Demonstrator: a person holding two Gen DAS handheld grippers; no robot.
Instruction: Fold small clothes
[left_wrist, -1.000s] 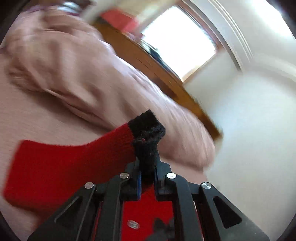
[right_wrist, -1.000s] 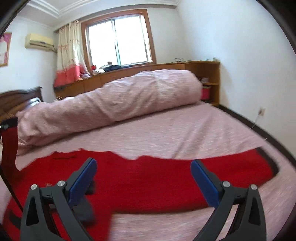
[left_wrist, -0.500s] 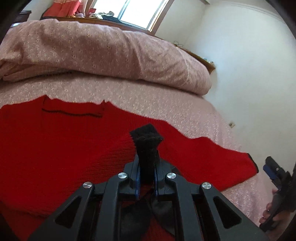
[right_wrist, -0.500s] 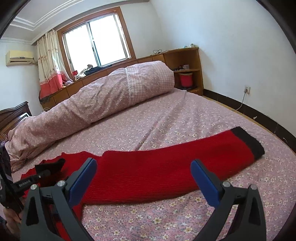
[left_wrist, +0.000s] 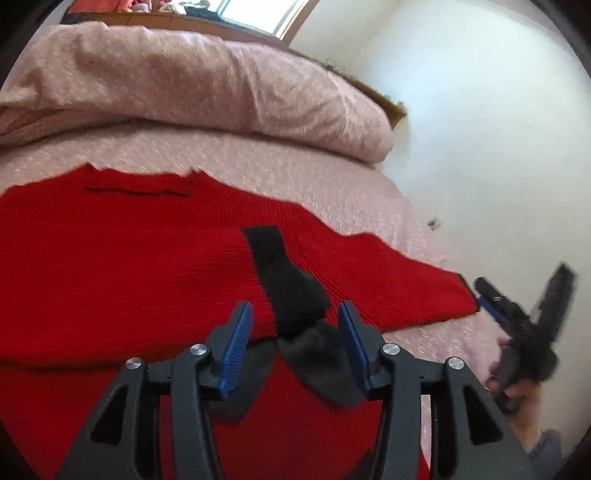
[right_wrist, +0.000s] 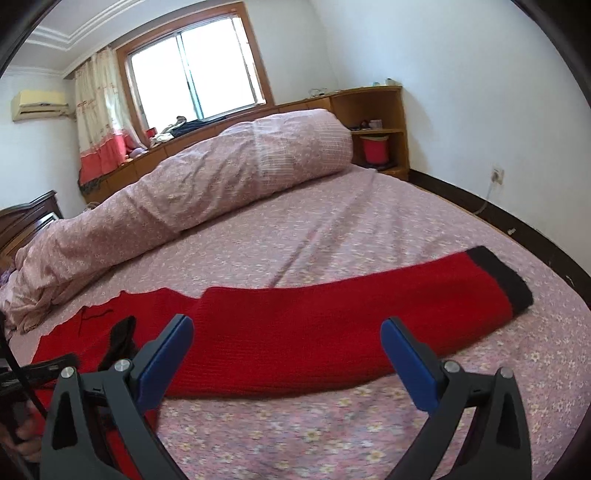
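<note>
Red sweater (left_wrist: 129, 266) spread flat on the bed (right_wrist: 369, 221), black cuff (left_wrist: 288, 291) of its folded sleeve lying between the left tongs (left_wrist: 295, 343), jaws just opened and not pressing it, right tongs (right_wrist: 288, 354) held wide apart above the outstretched sleeve (right_wrist: 332, 325)

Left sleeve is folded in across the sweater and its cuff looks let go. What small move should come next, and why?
Probably the right gripper should reach for the black cuff of the outstretched sleeve. The left gripper has just been opening, its pads clear of the folded cuff lying on the red sweater, so that side looks done, while the right gripper stands open and empty short of that cuff.
</note>
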